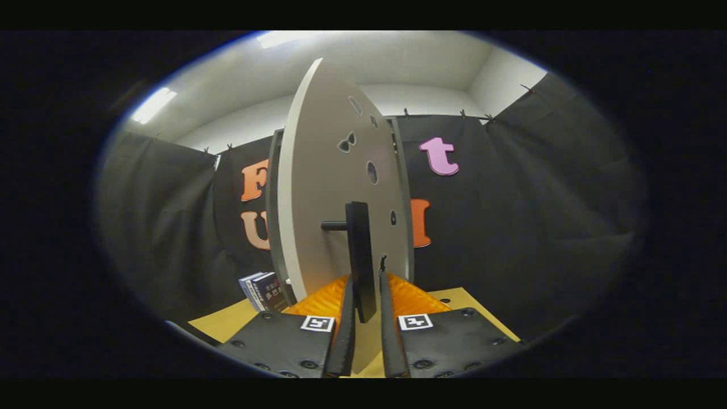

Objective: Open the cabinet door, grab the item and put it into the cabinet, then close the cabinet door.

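Leftmost, two dark boxes (262, 290) are seen standing side by side on the yellow table (227, 321), just beside the cabinet; their lower parts are cut off by the gripper body. One pale cabinet door (318, 187) is seen swung open, edge-on, with several cut-out holes. One black handle (362, 258) juts from it. The gripper (367, 279) is pinched on this handle. The cabinet interior is hidden behind the door.

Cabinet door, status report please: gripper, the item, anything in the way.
Gripper closed on the black door handle, fingers either side. Cabinet door swung open, edge-on. Item, a small box, sits left of the cabinet. Nothing blocking.
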### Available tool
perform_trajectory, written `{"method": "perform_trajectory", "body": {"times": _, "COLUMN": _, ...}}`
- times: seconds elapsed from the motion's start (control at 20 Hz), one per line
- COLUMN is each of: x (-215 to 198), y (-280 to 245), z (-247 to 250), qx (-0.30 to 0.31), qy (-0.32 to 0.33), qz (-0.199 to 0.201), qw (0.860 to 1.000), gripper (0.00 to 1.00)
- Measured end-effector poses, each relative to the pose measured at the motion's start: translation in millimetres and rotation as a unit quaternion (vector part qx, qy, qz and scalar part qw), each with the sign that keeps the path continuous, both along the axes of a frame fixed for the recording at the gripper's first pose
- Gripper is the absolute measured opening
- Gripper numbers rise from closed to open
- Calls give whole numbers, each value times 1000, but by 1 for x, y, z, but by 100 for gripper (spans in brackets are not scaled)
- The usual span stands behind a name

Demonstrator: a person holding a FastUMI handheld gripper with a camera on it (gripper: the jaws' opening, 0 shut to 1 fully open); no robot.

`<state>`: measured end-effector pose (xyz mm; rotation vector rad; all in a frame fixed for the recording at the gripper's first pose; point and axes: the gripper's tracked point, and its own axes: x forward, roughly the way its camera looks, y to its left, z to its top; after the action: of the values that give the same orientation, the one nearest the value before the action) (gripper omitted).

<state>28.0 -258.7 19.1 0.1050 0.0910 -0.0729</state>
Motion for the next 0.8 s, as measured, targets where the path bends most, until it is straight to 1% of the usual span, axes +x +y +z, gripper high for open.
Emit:
{"method": "perform_trajectory", "body": {"times": 0.15, "x": -3, "y": -34, "z": 0, "qx": -18, "qy": 5, "qz": -31, "qw": 999, "gripper": 23}}
{"method": "perform_trajectory", "body": {"times": 0.2, "x": -4, "y": -42, "z": 3, "qx": -22, "qy": 3, "qz": -36, "qw": 999, "gripper": 23}}
{"method": "perform_trajectory", "body": {"times": 0.25, "x": -7, "y": -56, "z": 4, "qx": -33, "qy": 7, "qz": -54, "qw": 998, "gripper": 22}}
{"method": "perform_trajectory", "body": {"times": 0.3, "x": -12, "y": -69, "z": 3, "qx": -43, "qy": 9, "qz": -63, "qw": 997, "gripper": 22}}
{"method": "perform_trajectory", "body": {"times": 0.4, "x": -16, "y": -82, "z": 3, "qx": -24, "qy": 4, "qz": -49, "qw": 999, "gripper": 21}}
{"method": "perform_trajectory", "body": {"times": 0.6, "x": -14, "y": -89, "z": 2, "qx": -37, "qy": 4, "qz": -31, "qw": 999, "gripper": 19}}
{"method": "perform_trajectory", "body": {"times": 0.8, "x": -16, "y": -105, "z": 2, "qx": -31, "qy": -1, "qz": -9, "qw": 999, "gripper": 20}}
